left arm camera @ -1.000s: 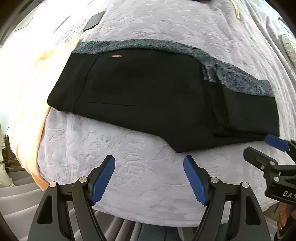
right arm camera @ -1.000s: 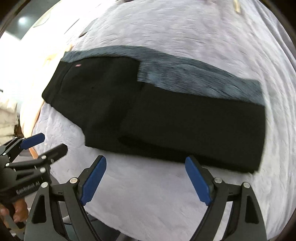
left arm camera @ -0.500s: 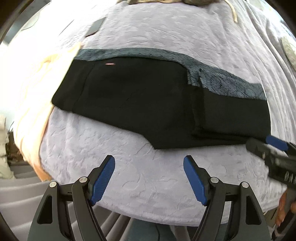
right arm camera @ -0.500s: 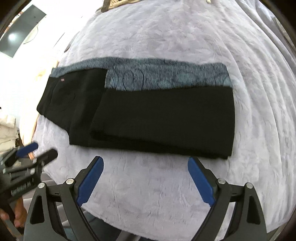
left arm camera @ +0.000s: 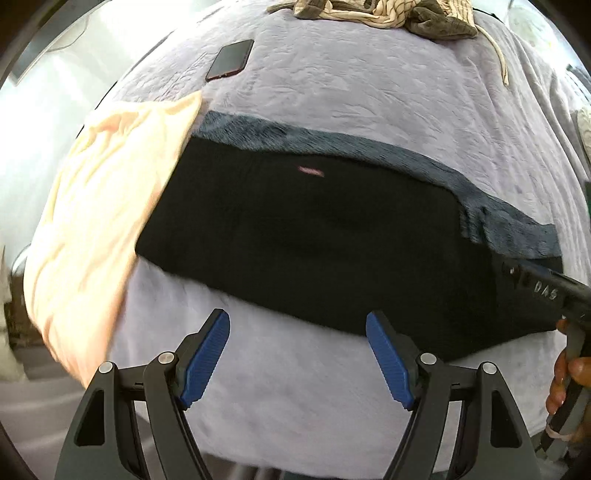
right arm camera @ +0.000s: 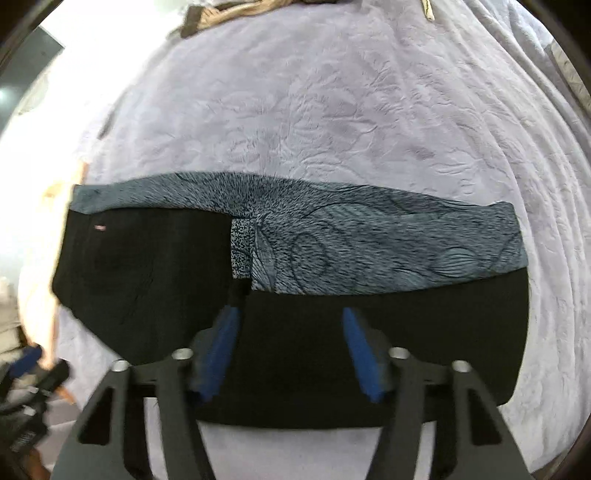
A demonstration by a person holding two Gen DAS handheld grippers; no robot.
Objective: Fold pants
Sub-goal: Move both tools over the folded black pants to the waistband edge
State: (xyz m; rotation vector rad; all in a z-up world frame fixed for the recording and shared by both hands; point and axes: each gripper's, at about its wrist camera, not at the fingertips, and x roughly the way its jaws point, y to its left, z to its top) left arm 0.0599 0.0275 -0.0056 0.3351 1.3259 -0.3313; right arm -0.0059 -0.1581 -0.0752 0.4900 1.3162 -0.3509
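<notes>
Black pants [left arm camera: 314, 240] with a grey patterned side band lie flat on a pale lilac bedspread [left arm camera: 351, 92], with the legs folded over the seat part. In the right wrist view the pants [right arm camera: 369, 350] fill the lower half, the folded leg layer on top at right. My left gripper [left arm camera: 297, 360] is open and empty, just short of the pants' near edge. My right gripper [right arm camera: 290, 356] is open and empty, low over the folded black leg layer. The right gripper's body [left arm camera: 554, 295] shows at the right edge of the left wrist view.
A peach cloth [left arm camera: 99, 221] hangs over the bed's left edge beside the waistband. A dark phone [left arm camera: 231, 59] lies on the bedspread behind. A heap of striped and olive clothes [left arm camera: 388, 14] sits at the far edge. The left gripper [right arm camera: 26, 369] shows at lower left.
Both grippers have moved forward toward the pants. The right gripper has gone from short of the near edge to over the folded leg layer. Both stay open.
</notes>
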